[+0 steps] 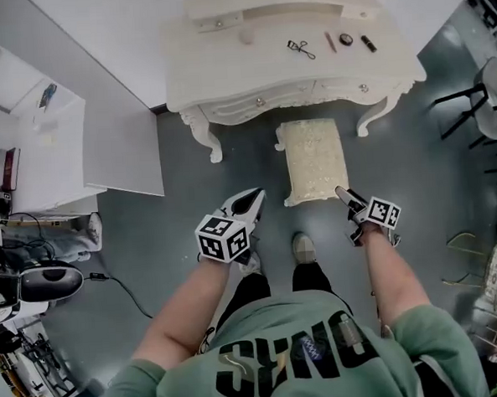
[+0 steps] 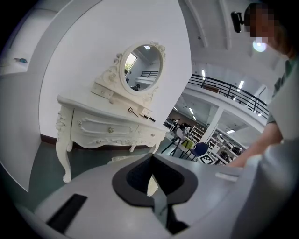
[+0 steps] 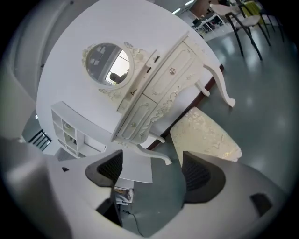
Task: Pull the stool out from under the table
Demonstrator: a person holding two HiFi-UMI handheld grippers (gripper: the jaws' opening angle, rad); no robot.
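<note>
The stool (image 1: 313,160), a cream oblong seat with a raised pattern, stands on the grey floor (image 1: 415,175) in front of the white dressing table (image 1: 222,36). Its far end lies at the worktop's carved front edge, midway between the two curved front legs (image 1: 203,137), and its near end juts out toward the person. Bare floor runs along both long sides of the stool and on to each leg, and more open floor lies between its near edge and the person's shoe (image 1: 303,247). The right gripper (image 1: 342,194) points at the stool's near right corner, just beside it; whether it touches cannot be told. In the right gripper view its jaws stand wide apart with only floor between the pads (image 3: 198,175), the stool (image 3: 205,135) lying beyond the right-hand one. The left gripper (image 1: 253,199) hovers over the floor to the left of the stool, apart from it, and the left gripper view shows its jaws closed together on nothing. On the worktop lie a scissor-like tool (image 1: 301,48), a thin stick (image 1: 330,42), a small round thing (image 1: 345,39) and a dark tube (image 1: 368,43). An oval mirror (image 2: 142,67) rises behind. A white cabinet (image 1: 52,147) stands to the left, black chairs (image 1: 478,104) to the right. The person's green shirt (image 1: 282,334) bears large black letters beginning "SEN"; the rest is unclear.
</note>
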